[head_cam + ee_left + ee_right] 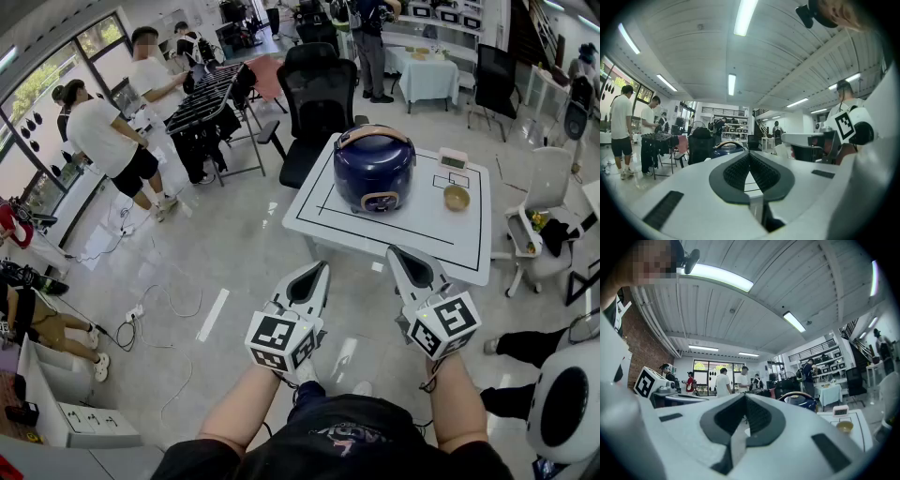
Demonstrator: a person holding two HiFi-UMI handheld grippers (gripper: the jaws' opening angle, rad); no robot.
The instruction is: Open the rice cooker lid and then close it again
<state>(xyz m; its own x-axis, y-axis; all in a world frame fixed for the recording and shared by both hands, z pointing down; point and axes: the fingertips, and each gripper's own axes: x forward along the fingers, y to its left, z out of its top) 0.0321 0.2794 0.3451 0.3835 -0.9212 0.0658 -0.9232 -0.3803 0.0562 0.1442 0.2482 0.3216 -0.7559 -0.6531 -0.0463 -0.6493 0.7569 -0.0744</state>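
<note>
Two grippers are held side by side short of the table's (pixel 412 230) near edge, over the floor, and neither touches the table or anything on it. The left gripper (pixel 322 266) has its jaws pressed fully together. In its own view the ribbed black pads meet along one line at the tip, with nothing between them. The right gripper (pixel 395 251) is the same, with its jaws closed tip to tip and empty. Both point level toward the table, with the marker cubes at the rear ends just ahead of the person's forearms. The two grippers are near each other but do not touch.

The rice cooker (pixel 374 167) is dark blue with a tan carrying handle laid across its top. It stands on the white table toward the far left corner, inside the black outline drawn on the surface. Its lid is down. It is well apart from both grippers, and both gripper views show it beyond the closed tips.

A small yellowish bowl (pixel 457 197) sits toward the table's right edge, near the cooker but clear of it. A small white timer (pixel 453 158) stands by the far edge, behind the bowl. A black office chair (pixel 319 89) is just beyond the table's far left corner. Several people stand farther off along the windows at the left of the room.
</note>
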